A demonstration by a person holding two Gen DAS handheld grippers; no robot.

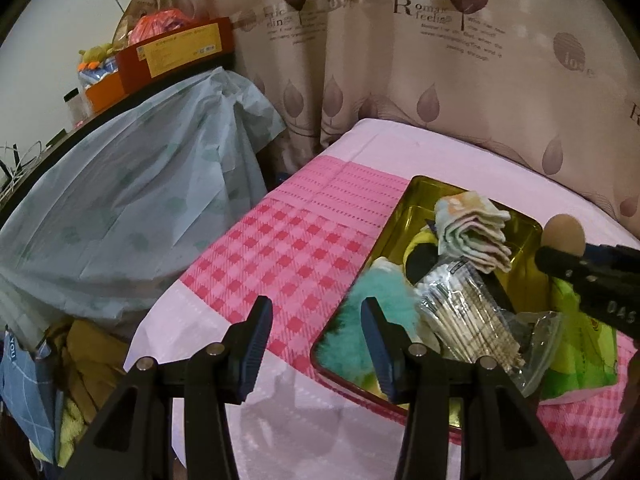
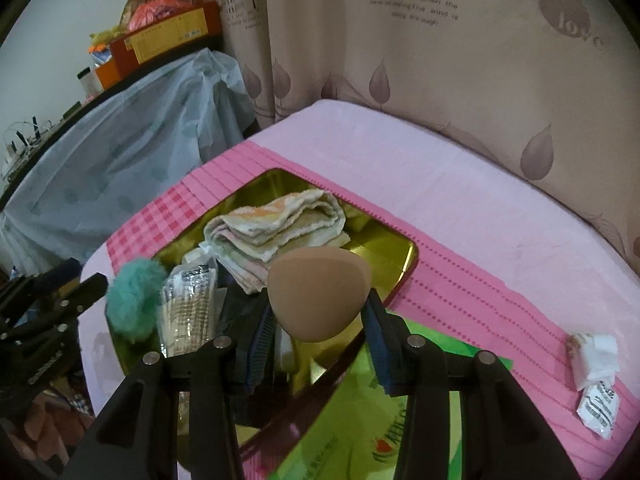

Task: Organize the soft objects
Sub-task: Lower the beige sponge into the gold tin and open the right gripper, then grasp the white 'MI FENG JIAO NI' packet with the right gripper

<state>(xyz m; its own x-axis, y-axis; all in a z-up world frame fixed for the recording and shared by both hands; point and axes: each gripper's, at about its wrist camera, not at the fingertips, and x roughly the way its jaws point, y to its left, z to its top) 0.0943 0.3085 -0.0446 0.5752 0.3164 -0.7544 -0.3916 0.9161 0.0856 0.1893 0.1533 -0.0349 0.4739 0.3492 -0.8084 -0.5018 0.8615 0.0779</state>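
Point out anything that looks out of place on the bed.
Two small white packets lie loose on the pink sheet, apart from the gold tin where the towel and pompom sit. The right tongs hold a sponge above the tin.

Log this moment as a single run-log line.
right gripper: shut on makeup sponge, above gold tin | left gripper: open, empty | in tin: folded towel, teal pompom
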